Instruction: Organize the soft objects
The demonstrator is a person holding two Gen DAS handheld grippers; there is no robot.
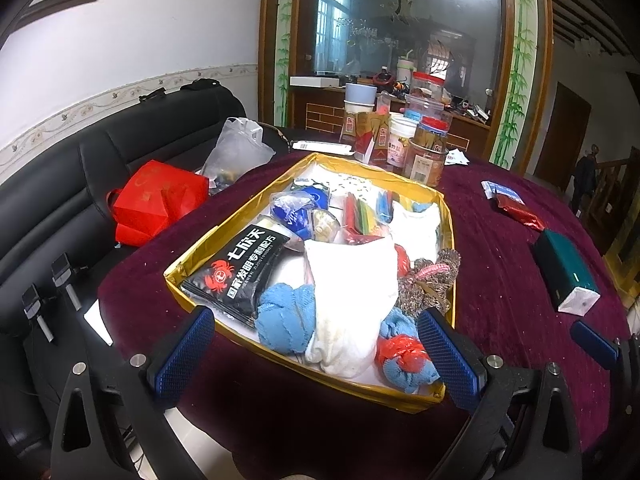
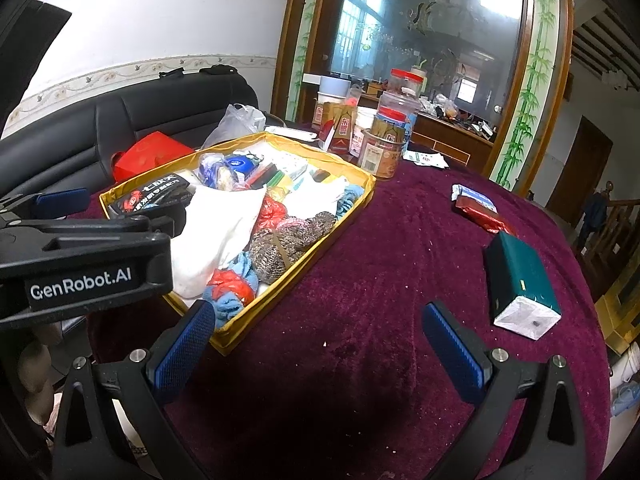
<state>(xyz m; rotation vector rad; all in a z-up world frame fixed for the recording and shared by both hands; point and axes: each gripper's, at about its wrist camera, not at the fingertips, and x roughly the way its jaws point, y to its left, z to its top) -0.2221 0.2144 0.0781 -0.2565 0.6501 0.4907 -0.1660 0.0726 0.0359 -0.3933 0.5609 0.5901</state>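
Note:
A gold-rimmed shallow box [image 1: 224, 224] [image 2: 352, 208] on the maroon tablecloth holds soft things: a white cloth [image 1: 352, 292] [image 2: 224, 232], a light blue knit [image 1: 286, 316], a blue-and-red bundle [image 1: 404, 354] [image 2: 232, 284], a brown knitted piece [image 1: 430, 280] [image 2: 288, 244], a black crab-print packet [image 1: 240, 268] and small packets. My left gripper [image 1: 316, 354] is open and empty, hovering over the box's near edge. My right gripper [image 2: 316, 344] is open and empty over bare cloth right of the box. The left gripper's body [image 2: 80, 256] shows at the left of the right wrist view.
A green box [image 1: 564, 276] [image 2: 520, 284] and a red packet [image 1: 520, 210] [image 2: 480, 216] lie on the cloth to the right. Jars and cartons [image 1: 400, 136] [image 2: 372, 136] stand behind the box. A red bag [image 1: 156, 200] and a plastic bag [image 1: 236, 148] sit on the black sofa.

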